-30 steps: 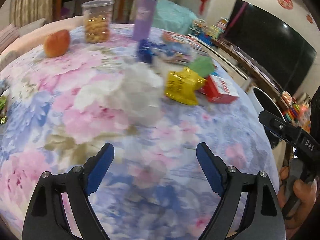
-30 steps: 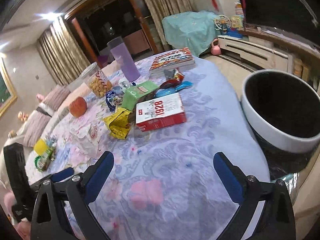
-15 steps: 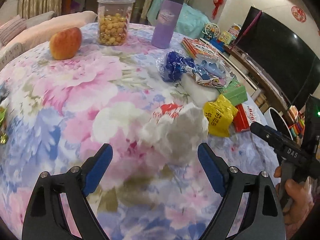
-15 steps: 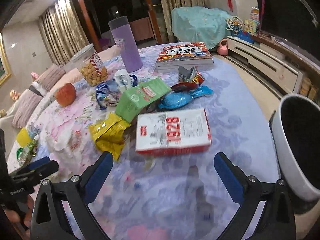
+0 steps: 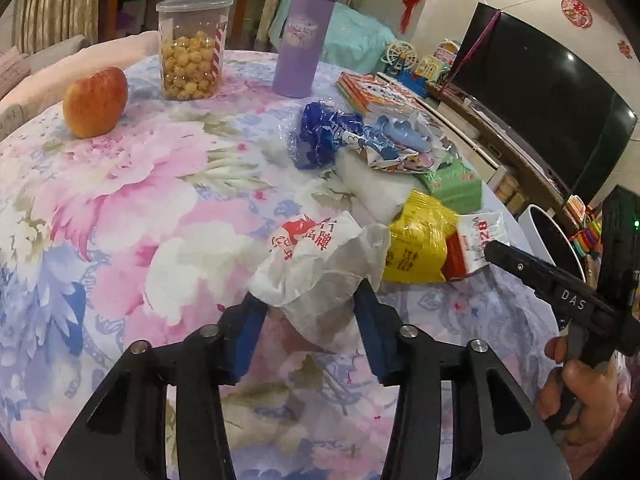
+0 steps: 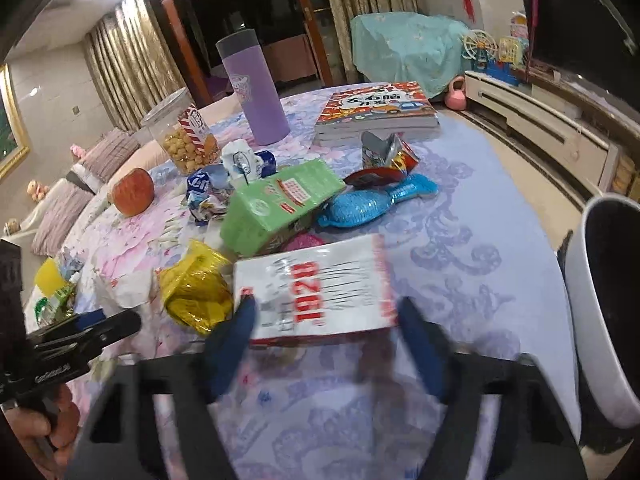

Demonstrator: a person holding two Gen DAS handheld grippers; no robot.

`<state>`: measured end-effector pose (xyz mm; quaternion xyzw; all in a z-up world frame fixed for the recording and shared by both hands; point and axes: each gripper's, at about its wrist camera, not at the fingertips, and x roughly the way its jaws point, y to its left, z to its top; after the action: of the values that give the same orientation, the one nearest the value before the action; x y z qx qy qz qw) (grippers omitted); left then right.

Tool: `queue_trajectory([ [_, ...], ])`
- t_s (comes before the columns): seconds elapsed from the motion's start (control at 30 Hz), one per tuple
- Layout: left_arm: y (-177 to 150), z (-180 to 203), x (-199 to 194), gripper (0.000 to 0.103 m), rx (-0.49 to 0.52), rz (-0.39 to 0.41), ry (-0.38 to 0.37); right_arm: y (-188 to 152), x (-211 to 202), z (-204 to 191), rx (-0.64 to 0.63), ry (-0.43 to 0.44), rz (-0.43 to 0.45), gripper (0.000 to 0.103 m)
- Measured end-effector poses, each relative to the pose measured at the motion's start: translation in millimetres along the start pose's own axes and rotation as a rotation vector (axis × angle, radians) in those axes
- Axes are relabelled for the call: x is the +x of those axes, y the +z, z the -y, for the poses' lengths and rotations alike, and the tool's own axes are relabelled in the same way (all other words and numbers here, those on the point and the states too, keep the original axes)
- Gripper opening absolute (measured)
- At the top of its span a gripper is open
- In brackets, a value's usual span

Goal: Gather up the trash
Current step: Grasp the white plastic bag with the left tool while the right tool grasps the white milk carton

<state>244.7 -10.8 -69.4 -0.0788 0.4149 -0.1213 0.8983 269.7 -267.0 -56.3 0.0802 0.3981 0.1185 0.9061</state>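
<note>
I am closing both grippers, wide open a second ago: left gripper (image 5: pixel 308 316) fingers pinching the crumpled white wrapper (image 5: pixel 320 268), right gripper (image 6: pixel 324 344) fingers narrowing around the red-and-white 1928 box (image 6: pixel 316 284) on the worktop (image 5: pixel 120 208); lifts come next.

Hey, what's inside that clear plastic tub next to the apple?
The tub holds golden popcorn-like snack balls, filling roughly its lower two thirds. A striped label hides part of one side, and the lid is on.
</note>
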Motion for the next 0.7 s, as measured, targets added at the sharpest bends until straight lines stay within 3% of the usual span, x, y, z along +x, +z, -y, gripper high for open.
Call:
queue_trajectory([
  [0.07, -2.6, -0.2, -3.9, 0.04, -0.007, 0.005, -0.01, -3.9, -5.4, 2.7, 0.018, -0.005, 0.002, 0.038],
  [0.13, -7.3, 0.1, -7.6, 0.04, -0.011, 0.006, -0.019, -9.3, -13.3, 7.8, 0.043, 0.004, 0.006, 0.034],
  [0.2, -11.5, 0.4, -10.9, 0.04, -0.021, 0.008, -0.022, -13.1, -16.2, 10.9, 0.058, 0.015, -0.009, 0.039],
  [0.23, -13.9, 0.7, -13.1, 0.04, -0.025, 0.009, -0.025, -14.4, -16.4, 11.3, 0.069, 0.017, -0.015, 0.049],
  [0.27, -15.9, 0.9, -15.5, 0.04, -0.026, 0.011, -0.027, -16.3, -17.0, 12.1, 0.085, 0.026, -0.017, 0.068],
  [0.33, -19.0, 1.1, -19.8, 0.04, -0.024, 0.014, -0.026, -17.6, -19.4, 9.8, 0.099, 0.031, 0.003, 0.092],
  [0.53, -22.7, -7.2, -25.9, 0.04, -0.033, 0.018, -0.032, -11.0, -11.5, -16.9, 0.04, 0.0, 0.007, 0.096],
  [0.7, -24.0, -13.9, -29.1, 0.04, -0.036, 0.009, -0.034, -9.2, 11.4, -43.7, -0.084, -0.098, -0.037, 0.096],
])
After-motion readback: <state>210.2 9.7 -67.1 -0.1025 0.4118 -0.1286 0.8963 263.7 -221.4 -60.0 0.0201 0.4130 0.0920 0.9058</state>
